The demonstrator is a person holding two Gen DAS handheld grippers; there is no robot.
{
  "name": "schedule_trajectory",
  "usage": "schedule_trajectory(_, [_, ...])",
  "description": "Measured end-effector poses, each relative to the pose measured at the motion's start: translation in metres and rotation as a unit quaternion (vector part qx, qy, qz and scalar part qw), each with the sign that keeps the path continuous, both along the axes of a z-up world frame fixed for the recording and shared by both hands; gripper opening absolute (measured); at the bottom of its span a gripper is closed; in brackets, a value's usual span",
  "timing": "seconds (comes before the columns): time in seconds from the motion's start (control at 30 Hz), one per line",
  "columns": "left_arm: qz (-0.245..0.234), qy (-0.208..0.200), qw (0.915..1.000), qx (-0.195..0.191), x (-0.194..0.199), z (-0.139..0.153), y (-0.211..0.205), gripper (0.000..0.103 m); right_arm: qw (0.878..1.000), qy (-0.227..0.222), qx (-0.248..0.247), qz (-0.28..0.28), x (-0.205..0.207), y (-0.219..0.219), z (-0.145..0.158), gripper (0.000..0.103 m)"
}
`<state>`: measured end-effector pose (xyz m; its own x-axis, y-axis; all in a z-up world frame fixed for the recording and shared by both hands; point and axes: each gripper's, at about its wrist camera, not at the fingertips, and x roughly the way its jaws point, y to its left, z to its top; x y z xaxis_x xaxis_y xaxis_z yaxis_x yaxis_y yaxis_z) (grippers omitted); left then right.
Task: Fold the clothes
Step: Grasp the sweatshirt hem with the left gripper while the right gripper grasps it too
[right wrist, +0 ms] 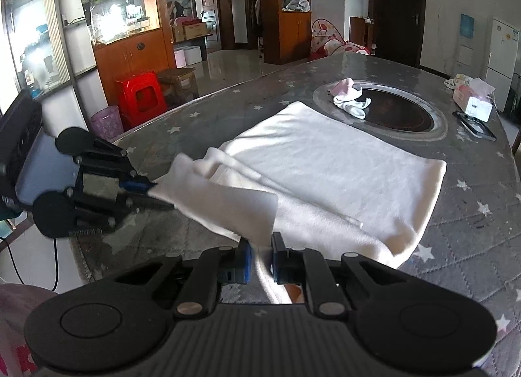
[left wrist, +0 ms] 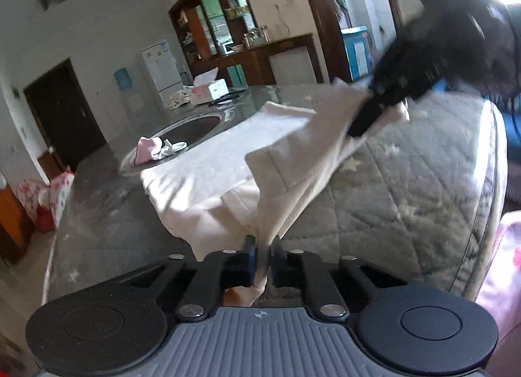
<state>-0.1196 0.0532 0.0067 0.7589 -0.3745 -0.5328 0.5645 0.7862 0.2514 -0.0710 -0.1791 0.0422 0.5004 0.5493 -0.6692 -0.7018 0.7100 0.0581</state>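
We've got both the left gripper (left wrist: 262,258) and right gripper (right wrist: 262,256) pinching the soft, floppy cream fleece garment (right wrist: 325,162) near the table's near edge; grab hems, it sags.

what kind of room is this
Most likely a home dining and living room: a large table with a quilted star-print cover, a white fridge by the wall, and wooden display cabinets with glass shelves.

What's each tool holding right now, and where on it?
Both grip the same white garment: left tool and right tool each pinch its lifted near edge, at separate spots.
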Motion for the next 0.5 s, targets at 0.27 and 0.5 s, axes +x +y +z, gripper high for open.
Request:
schedule_trajectory(0.27, [-0.017, 0.014, 0.9989, -0.041, -0.030, 0.033, 0.008, 0.006, 0.999, -0.012, 0.010, 0.033, -0.029, -0.013, 0.022, 0.009])
schedule_trajectory(0.5, [-0.040, 0.026, 0.9974, -0.053, -0.059, 0.064, 0.008, 0.006, 0.996, 0.018, 0.010, 0.082, -0.073, -0.028, 0.057, 0.009])
